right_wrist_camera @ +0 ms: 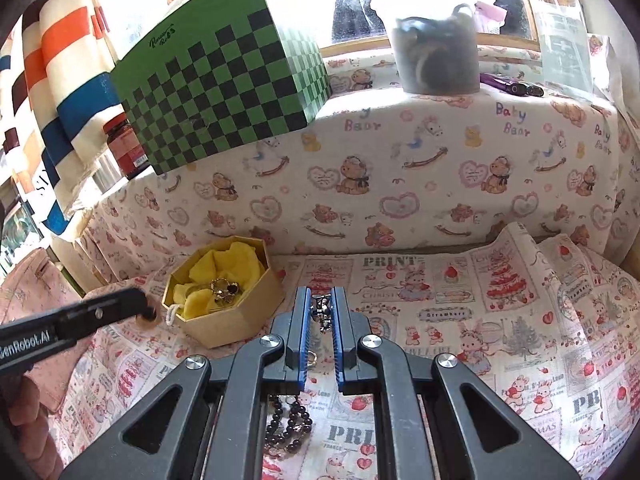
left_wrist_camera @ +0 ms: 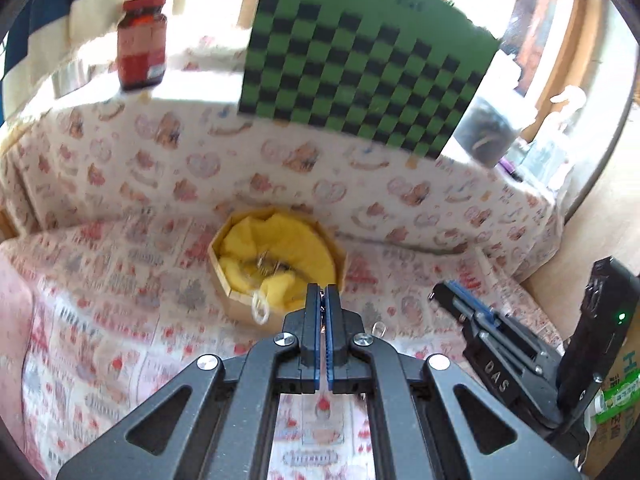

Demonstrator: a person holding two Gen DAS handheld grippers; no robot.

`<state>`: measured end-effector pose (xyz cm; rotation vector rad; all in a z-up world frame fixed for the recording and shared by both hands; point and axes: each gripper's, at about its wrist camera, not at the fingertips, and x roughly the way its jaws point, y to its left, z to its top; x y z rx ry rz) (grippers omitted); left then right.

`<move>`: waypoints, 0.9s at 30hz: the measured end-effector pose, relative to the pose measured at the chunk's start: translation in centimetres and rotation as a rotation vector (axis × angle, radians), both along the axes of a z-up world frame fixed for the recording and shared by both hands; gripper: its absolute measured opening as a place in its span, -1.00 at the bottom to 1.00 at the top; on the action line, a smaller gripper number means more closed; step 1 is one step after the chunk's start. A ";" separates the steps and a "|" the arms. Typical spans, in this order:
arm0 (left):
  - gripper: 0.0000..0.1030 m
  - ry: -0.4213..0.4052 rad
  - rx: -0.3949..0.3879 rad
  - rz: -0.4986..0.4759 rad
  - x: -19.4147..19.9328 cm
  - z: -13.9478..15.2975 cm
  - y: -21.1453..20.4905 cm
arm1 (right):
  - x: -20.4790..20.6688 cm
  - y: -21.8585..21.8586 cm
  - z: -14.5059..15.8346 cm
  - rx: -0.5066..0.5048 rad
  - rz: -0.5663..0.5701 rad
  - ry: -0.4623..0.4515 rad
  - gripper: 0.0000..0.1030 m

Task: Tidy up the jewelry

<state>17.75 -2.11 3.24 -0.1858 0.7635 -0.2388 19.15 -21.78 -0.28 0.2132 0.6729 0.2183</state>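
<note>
Right claw [right_wrist_camera: 321,312] pinches a small dark trinket [right_wrist_camera: 322,311], lifted off the table w/ beads [right_wrist_camera: 289,424] lying below, prob. headed for the box [right_wrist_camera: 224,292]. Left claw [left_wrist_camera: 323,300] pressed together near box rim; whether it grips anything, can't tell.
</note>
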 end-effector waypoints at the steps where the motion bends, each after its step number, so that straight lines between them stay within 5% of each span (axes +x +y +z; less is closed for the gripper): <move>1: -0.98 -0.046 0.010 0.010 0.2 0.1 0.1 | -0.1 -0.2 0.0 0.022 0.008 -0.001 -0.79; 4: -0.98 -0.124 -0.016 0.009 1.0 -0.3 1.0 | 0.0 -0.8 0.0 0.103 0.030 -0.009 -0.79; 8: -0.98 -0.155 -0.104 -0.046 1.8 -1.7 2.6 | -0.1 -1.5 0.1 0.162 0.023 -0.029 -0.79; 11: -0.94 -0.157 -0.097 -0.023 2.0 -2.9 2.8 | -0.2 -1.9 0.3 0.202 0.025 -0.036 -0.79; 16: -0.49 -0.255 -0.025 0.020 0.4 -1.2 3.0 | -0.9 -1.5 1.2 0.180 0.040 -0.093 -0.79; 27: 0.03 -0.443 0.021 0.104 -3.7 2.4 4.9 | -1.9 0.0 1.9 0.152 0.105 -0.150 -0.79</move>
